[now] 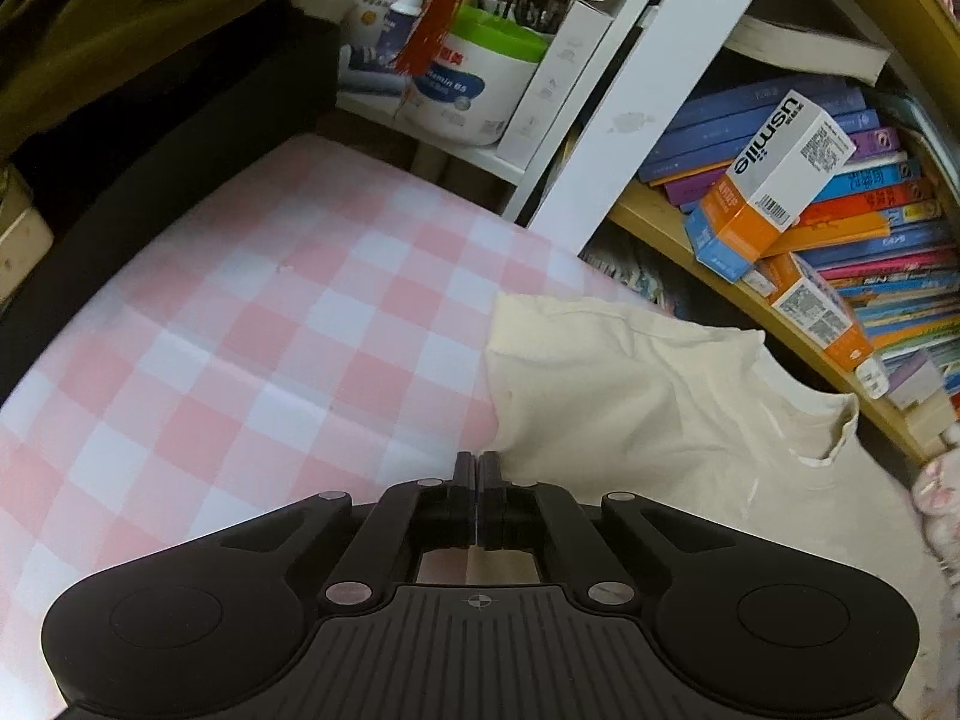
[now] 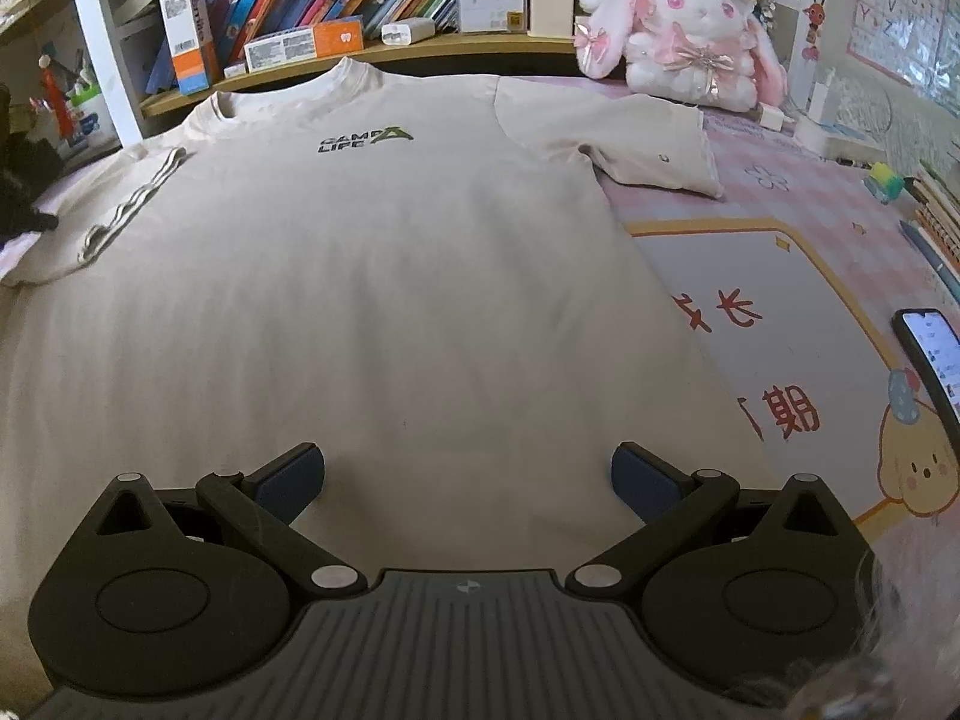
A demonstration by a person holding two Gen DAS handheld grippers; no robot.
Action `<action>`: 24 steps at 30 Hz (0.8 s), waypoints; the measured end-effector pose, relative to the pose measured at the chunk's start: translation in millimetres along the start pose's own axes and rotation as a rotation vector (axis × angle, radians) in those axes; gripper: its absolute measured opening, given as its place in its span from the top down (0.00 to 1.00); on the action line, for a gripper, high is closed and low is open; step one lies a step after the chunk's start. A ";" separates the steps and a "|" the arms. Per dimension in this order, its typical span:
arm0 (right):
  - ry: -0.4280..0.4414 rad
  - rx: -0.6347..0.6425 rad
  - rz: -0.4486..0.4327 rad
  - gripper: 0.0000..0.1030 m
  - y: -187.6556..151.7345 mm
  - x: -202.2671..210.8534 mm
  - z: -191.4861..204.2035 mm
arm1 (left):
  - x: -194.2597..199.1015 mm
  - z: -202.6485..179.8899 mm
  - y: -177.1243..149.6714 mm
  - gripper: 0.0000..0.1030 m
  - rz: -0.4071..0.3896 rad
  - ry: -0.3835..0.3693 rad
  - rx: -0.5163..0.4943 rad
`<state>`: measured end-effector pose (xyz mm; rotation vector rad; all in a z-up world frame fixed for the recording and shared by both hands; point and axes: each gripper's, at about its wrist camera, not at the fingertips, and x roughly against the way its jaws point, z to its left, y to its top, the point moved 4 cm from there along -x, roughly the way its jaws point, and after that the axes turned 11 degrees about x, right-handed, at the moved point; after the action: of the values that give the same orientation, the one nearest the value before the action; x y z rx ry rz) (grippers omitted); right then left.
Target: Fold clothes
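Observation:
A cream T-shirt (image 2: 372, 252) with a small green and black chest logo lies flat, front up, collar toward the bookshelf. My right gripper (image 2: 468, 474) is open over its lower body, fingers wide apart, holding nothing. In the left wrist view the shirt's left sleeve and collar (image 1: 648, 396) lie on a pink checked cloth (image 1: 252, 324). My left gripper (image 1: 477, 465) is shut at the sleeve's edge; whether cloth is pinched between the pads does not show. The left gripper also shows as a dark shape at the sleeve in the right wrist view (image 2: 24, 210).
A bookshelf (image 2: 336, 54) with books and boxes runs along the far edge. A pink plush rabbit (image 2: 684, 42) sits at the back right. A phone (image 2: 930, 354) lies on the printed mat (image 2: 780, 312) at right. A white shelf post (image 1: 636, 90) and jars stand beyond the checked cloth.

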<state>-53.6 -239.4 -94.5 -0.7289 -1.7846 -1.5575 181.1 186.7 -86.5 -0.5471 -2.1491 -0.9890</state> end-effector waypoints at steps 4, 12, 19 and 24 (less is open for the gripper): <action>0.000 0.029 0.006 0.00 -2.6 0.8 1.4 | 0.4 -3.0 -1.8 1.00 -0.011 0.015 -0.029; 0.027 0.044 -0.026 0.00 -1.2 6.3 -7.0 | 32.3 -8.5 -3.3 0.92 -0.064 0.047 -0.046; 0.062 0.027 -0.070 0.00 5.0 7.3 -21.9 | 98.7 -18.2 -49.3 0.68 -0.136 0.022 -0.129; 0.109 0.046 -0.099 0.00 12.4 4.4 -29.6 | 129.2 -23.4 -95.5 0.67 -0.132 0.012 -0.131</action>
<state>-43.6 -267.0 -81.0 -0.5307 -1.7930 -1.5832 45.8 120.0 -26.3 -0.4646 -2.1426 -1.2094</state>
